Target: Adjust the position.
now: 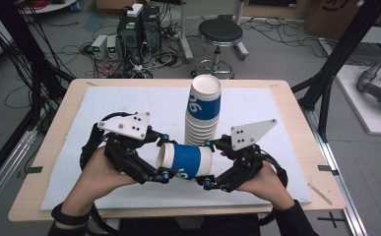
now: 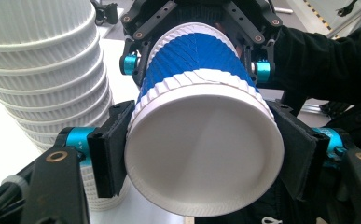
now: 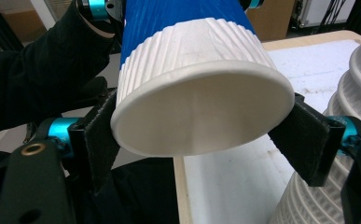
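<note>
Midway above the near edge of a pale wooden table, a ribbed blue-and-white paper cup lies on its side in the air, gripped at both ends. At the person's left, the left gripper has its black fingers closed against the white band below the cup's wide rim, one pad on each side, as the left gripper view shows. Opposite, the right gripper clamps the cup's other end in the same way, its fingers pressed to either flank of the white ribbed band. Each gripper's camera looks along the cup toward the other gripper, whose teal fittings and dark frame appear behind the blue sleeve.

Just behind the held cup stands a tall stack of nested ribbed paper cups, upright on a white foam mat that covers most of the table. The stack sits close to both grippers, rising between their grey three-cornered plates in the high view, and it crowds the edge of each gripper view.

Beyond the table's far edge, a round black stool stands on the grey floor, with black computer towers and loose cables to its left. Black frame struts rise at both sides of the table.
</note>
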{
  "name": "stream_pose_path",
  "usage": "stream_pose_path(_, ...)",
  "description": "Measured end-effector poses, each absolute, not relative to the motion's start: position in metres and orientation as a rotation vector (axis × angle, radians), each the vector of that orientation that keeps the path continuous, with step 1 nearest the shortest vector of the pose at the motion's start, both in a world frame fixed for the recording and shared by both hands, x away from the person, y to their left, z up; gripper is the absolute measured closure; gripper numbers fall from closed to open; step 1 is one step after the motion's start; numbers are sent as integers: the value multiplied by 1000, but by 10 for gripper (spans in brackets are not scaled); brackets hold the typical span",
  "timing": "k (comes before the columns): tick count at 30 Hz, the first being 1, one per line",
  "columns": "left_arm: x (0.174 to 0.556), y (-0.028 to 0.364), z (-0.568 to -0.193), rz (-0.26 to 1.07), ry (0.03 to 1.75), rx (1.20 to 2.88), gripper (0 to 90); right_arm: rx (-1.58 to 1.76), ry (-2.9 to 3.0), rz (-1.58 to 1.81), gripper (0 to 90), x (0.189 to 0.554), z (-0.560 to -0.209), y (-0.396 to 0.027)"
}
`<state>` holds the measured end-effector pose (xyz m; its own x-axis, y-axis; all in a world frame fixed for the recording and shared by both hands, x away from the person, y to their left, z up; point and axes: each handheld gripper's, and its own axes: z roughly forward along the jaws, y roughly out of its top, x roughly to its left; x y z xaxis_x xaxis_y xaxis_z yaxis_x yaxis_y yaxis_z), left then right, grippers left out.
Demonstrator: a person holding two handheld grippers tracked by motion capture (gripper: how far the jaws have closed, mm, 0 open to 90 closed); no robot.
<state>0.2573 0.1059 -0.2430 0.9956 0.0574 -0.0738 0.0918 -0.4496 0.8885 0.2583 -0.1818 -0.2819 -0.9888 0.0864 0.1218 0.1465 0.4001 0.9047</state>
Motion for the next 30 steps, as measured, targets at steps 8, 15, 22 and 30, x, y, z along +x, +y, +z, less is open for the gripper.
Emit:
stream_pose_path(8,259,109,-244,-52,91,1979,291,-219,-2546,-1726,171,258,-280,-183)
stream_pose_path(15,261,114,-243,-62,93,1876,291,-271,-2466,-1827,135,258,-276,-189)
stream_pose_path(22,263,120,-242,-62,99,1773,292,-271,-2413,-1888,134,256,-273,-192)
stream_pose_path(30,262,114,-246,-60,99,1742,292,-282,-2393,-1938,136,255,-273,-189)
